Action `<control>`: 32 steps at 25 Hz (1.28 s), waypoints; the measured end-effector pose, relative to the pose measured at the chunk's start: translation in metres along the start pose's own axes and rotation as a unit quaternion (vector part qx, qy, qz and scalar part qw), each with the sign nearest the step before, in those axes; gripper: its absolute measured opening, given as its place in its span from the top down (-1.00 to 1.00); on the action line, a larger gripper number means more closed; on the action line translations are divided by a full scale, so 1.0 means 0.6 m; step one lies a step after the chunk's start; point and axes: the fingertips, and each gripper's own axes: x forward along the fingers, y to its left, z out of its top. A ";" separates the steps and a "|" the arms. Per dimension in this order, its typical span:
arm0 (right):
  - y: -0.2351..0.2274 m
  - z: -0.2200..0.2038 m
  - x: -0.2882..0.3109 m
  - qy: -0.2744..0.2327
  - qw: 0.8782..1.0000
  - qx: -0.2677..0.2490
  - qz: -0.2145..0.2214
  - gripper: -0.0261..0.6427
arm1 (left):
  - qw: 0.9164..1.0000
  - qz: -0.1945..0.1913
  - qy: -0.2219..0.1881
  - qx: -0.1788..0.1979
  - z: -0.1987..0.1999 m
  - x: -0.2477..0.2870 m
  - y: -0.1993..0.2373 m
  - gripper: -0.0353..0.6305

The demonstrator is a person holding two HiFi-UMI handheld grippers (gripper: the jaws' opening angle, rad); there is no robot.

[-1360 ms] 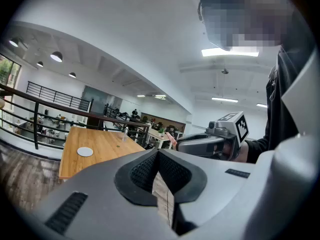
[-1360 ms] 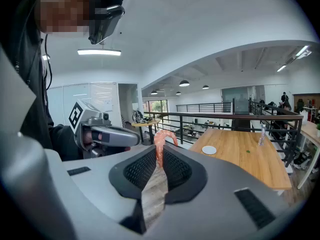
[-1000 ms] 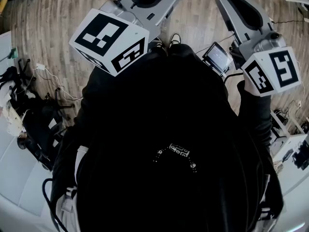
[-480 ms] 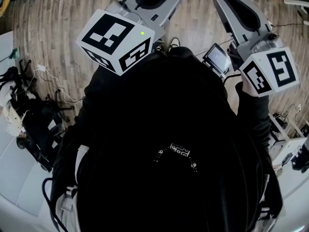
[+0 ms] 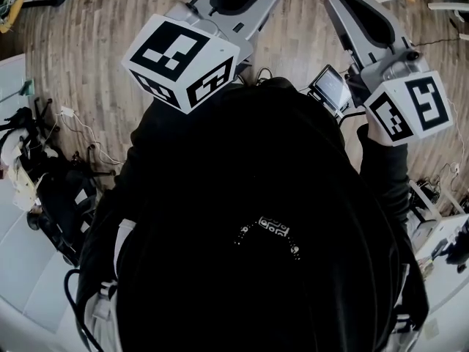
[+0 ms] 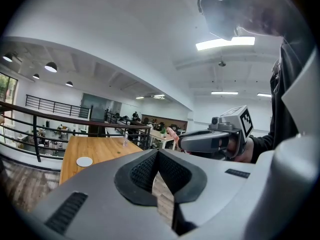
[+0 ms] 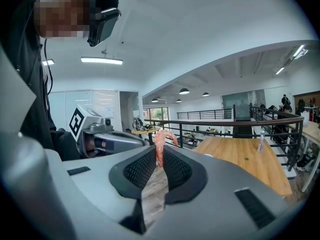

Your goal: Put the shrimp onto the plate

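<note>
The pink shrimp (image 7: 161,145) sticks up from between the pads of my right gripper (image 7: 160,156), which is shut on it; its curled tail shows above the jaws. My left gripper (image 6: 157,155) is shut with nothing in it. Both grippers are held up in the air in front of my chest, side by side, over a wooden floor. In the left gripper view the right gripper (image 6: 212,140) shows with the shrimp's tip (image 6: 171,132). A small white plate (image 6: 84,161) lies on a wooden table (image 6: 100,149) some way off.
Black railings (image 7: 235,124) run past the table (image 7: 245,159), which carries a clear bottle (image 7: 260,141). In the head view my black-clad body fills the middle; cables and bags (image 5: 51,174) lie on the floor at left, white shelving (image 5: 440,226) at right.
The left gripper's marker cube has drifted a little up and to the right in the head view. The right gripper has held its place with the shrimp.
</note>
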 end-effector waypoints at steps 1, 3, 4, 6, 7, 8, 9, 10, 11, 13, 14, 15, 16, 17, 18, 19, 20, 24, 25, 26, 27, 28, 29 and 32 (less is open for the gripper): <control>-0.003 0.003 -0.002 -0.003 1.000 -0.002 0.000 0.75 | 1.000 0.000 -0.002 0.003 0.004 0.003 -0.002 0.90; -0.009 0.005 -0.010 -0.009 1.000 -0.005 -0.001 0.75 | 1.000 0.000 -0.004 0.009 0.007 0.010 -0.009 0.90; -0.013 0.004 -0.018 -0.013 1.000 -0.006 -0.002 0.75 | 1.000 -0.001 -0.004 0.011 0.007 0.014 -0.016 0.90; -0.022 0.000 -0.038 -0.018 1.000 -0.005 -0.004 0.75 | 1.000 0.000 -0.002 0.013 0.002 0.023 -0.035 0.90; -0.027 -0.001 -0.046 -0.020 1.000 -0.004 -0.004 0.75 | 1.000 0.001 0.000 0.013 0.000 0.028 -0.041 0.90; -0.031 -0.002 -0.050 -0.022 1.000 -0.003 -0.004 0.75 | 1.000 0.003 0.003 0.013 -0.002 0.030 -0.044 0.90; -0.032 -0.002 -0.050 -0.024 1.000 -0.001 -0.004 0.75 | 1.000 0.006 0.005 0.013 -0.003 0.031 -0.042 0.90; -0.033 -0.002 -0.049 -0.027 1.000 0.001 -0.003 0.75 | 1.000 0.009 0.007 0.012 -0.004 0.029 -0.039 0.90; -0.033 -0.002 -0.047 -0.029 1.000 0.004 -0.002 0.75 | 1.000 0.011 0.007 0.012 -0.005 0.027 -0.036 0.90; -0.035 -0.003 -0.044 -0.032 0.999 0.008 0.000 0.75 | 1.000 0.012 0.008 0.012 -0.005 0.027 -0.032 0.90; -0.038 -0.005 -0.043 -0.033 0.999 0.009 0.000 0.75 | 1.000 0.011 0.008 0.012 -0.006 0.029 -0.032 0.90; -0.040 -0.007 -0.042 -0.033 0.999 0.010 0.001 0.75 | 1.000 0.011 0.009 0.013 -0.008 0.031 -0.031 0.90; -0.042 -0.009 -0.041 -0.034 0.999 0.012 0.001 0.75 | 1.000 0.012 0.011 0.014 -0.010 0.031 -0.030 0.90; -0.042 -0.010 -0.040 -0.034 0.999 0.013 0.001 0.75 | 1.000 0.013 0.012 0.015 -0.012 0.031 -0.029 0.90; -0.041 -0.012 -0.040 -0.035 0.999 0.013 0.002 0.75 | 1.000 0.015 0.013 0.015 -0.014 0.030 -0.029 0.90; -0.040 -0.012 -0.042 -0.035 0.999 0.013 0.002 0.75 | 1.000 0.016 0.014 0.016 -0.014 0.028 -0.030 0.90; -0.039 -0.012 -0.044 -0.035 0.999 0.013 0.001 0.75 | 1.000 0.017 0.013 0.016 -0.014 0.027 -0.031 0.90; -0.048 -0.014 -0.051 -0.038 0.999 0.024 0.002 0.75 | 1.000 0.021 0.014 0.015 -0.015 0.032 -0.036 0.90; -0.051 -0.016 -0.049 -0.038 0.999 0.027 0.003 0.75 | 1.000 0.021 0.016 0.016 -0.016 0.033 -0.033 0.90; -0.053 -0.019 -0.046 -0.036 0.999 0.030 0.003 0.75 | 0.999 0.022 0.017 0.016 -0.018 0.031 -0.030 0.90; -0.053 -0.021 -0.044 -0.035 0.999 0.031 0.003 0.75 | 0.999 0.024 0.018 0.016 -0.020 0.028 -0.026 0.90; -0.051 -0.023 -0.042 -0.034 0.999 0.031 0.003 0.75 | 0.999 0.027 0.018 0.015 -0.021 0.023 -0.023 0.90; -0.050 -0.024 -0.040 -0.033 0.999 0.030 0.003 0.75 | 0.999 0.030 0.017 0.013 -0.023 0.019 -0.020 0.90; -0.054 -0.027 -0.040 -0.032 0.999 0.029 0.003 0.75 | 0.999 0.034 0.018 0.008 -0.029 0.019 -0.019 0.90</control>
